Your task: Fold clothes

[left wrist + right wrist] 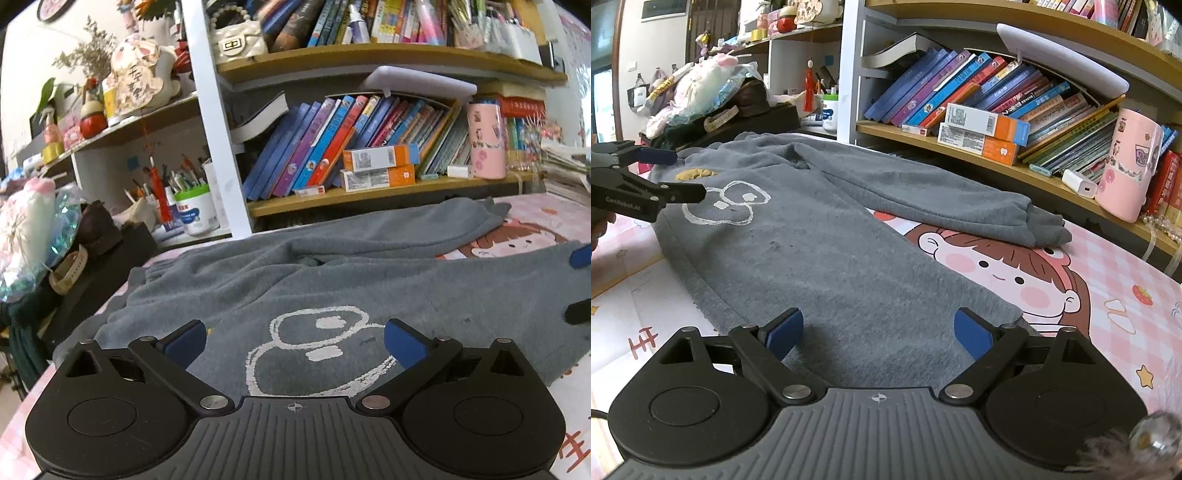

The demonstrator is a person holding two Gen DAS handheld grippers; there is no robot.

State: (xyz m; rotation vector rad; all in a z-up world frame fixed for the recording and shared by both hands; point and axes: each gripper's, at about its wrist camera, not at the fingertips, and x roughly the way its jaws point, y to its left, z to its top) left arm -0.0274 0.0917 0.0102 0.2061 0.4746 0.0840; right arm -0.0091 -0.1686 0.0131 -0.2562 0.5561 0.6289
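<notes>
Grey sweatpants (332, 280) (827, 251) with a white bow drawing (317, 343) (727, 203) lie spread on a pink cartoon-print table cover (1052, 280). One leg (923, 192) runs along the bookshelf side, its cuff (1045, 229) lying on the cover. My left gripper (293, 341) hovers open over the waist end, just above the bow drawing; in the right wrist view it shows at the far left (687, 173). My right gripper (879, 332) is open over the end of the other leg; its blue fingertips (580, 256) show at the right edge of the left wrist view.
A bookshelf (369, 192) with leaning books, orange boxes (990, 129) and a pink cup (1126, 166) stands right behind the table. A pile of bags and plush items (33, 236) sits at the left end. Bare cover (631, 288) lies along the near side.
</notes>
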